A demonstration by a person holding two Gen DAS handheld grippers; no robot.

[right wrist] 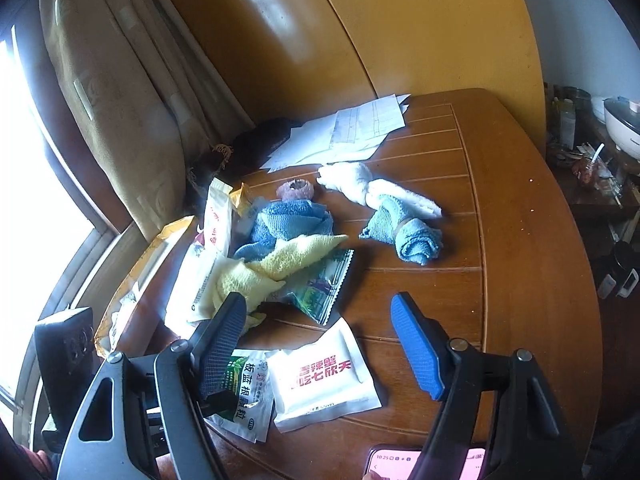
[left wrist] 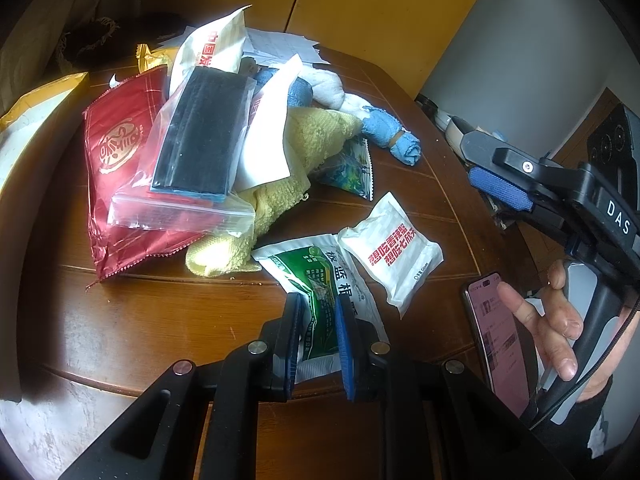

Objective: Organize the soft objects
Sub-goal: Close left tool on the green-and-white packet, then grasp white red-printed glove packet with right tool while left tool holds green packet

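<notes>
Two hand-held grippers: we see both over the table (right wrist: 520,208).
Left hand-held gripper (left wrist: 318,340): clamped on green sachet (left wrist: 320,280), beside white packet (left wrist: 394,252).
Right hand-held gripper (right wrist: 320,344): wide apart, empty, above that packet.

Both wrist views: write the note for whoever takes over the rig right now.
Left gripper: shut on the green sachet at the table's near edge.
Right gripper: open, empty, above the white packet; its hand also holds a phone.
Pile: red bag, zip bag, yellow towel stacked together; blue roll and white cloth apart from it.
Done: nothing visibly sorted.
Left: place the sachet, then sort the pile.
</notes>
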